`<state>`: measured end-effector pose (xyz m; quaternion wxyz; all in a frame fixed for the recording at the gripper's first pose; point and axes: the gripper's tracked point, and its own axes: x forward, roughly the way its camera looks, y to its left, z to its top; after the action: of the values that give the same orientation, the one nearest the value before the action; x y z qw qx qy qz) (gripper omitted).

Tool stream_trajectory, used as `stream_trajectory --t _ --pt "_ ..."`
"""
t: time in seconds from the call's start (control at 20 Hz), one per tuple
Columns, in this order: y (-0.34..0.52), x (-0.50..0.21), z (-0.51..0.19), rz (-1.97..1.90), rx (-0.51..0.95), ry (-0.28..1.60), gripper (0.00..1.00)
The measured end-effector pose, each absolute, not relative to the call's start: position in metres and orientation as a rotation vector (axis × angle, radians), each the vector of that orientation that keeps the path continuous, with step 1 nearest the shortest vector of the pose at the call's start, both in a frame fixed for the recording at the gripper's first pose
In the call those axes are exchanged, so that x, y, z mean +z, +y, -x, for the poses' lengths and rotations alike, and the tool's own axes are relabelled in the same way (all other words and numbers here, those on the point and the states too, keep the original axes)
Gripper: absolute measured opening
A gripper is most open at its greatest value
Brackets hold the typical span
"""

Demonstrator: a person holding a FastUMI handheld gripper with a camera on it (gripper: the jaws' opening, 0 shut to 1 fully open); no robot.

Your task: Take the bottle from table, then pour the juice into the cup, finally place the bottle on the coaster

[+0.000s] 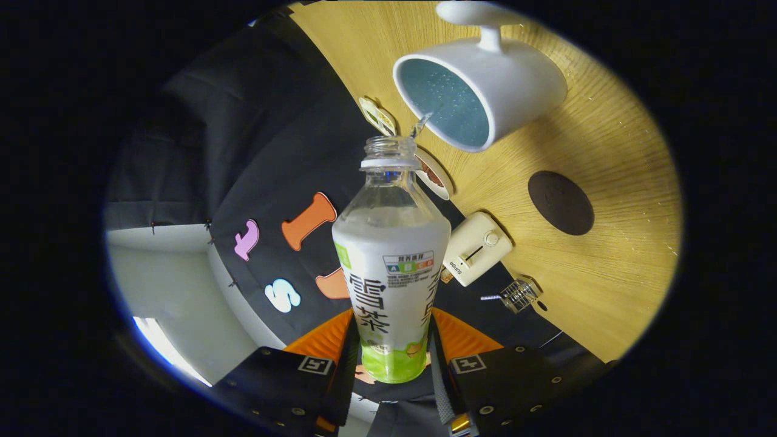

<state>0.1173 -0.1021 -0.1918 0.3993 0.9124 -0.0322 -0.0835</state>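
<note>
Your fingers (391, 364) are clamped on the plastic bottle (391, 267), tipped with its open neck at the white cup's (485, 91) rim; a thin stream runs in. Pour step is in hand. Next: right the bottle, carry it to the dark coaster (560, 202) on the desk (619, 267), set it upright.

Rides on the gripper (391, 358), looking forward along its two fingers (346, 364), which clamp the bottle (391, 267) from either side very close to the lens. Rolled hard over, so the wooden table (607, 182) stands tilted across the far side rather than lying level. Faces past the bottle's open neck toward the white cup (485, 91), whose mouth turns to the camera. Takes in the dark round coaster (560, 202) and the small cream appliance (476, 247) beyond. Fisheye bends everything toward the rim.
</note>
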Motion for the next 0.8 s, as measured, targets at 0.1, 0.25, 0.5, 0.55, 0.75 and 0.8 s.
stream_trajectory --t 0.1,0.25,0.5,0.55,0.75,0.8 --pt "-0.1024 -0.1913 -0.1175 -2.320 -0.210 -0.093 0.56" --pt "-0.1039 -0.1901 -0.1194 -2.340 -0.209 -0.109 0.56" --pt "-0.1040 -0.1868 -0.1231 -2.370 -0.194 -0.131 0.56" --pt "-0.1056 -0.1868 -0.1217 -2.378 -0.195 -0.138 0.56" --pt "-0.1042 -0.1879 -0.1206 -2.374 -0.202 -0.125 0.56" --pt "-0.1044 -0.1886 -0.1214 -2.370 -0.203 -0.125 0.56"
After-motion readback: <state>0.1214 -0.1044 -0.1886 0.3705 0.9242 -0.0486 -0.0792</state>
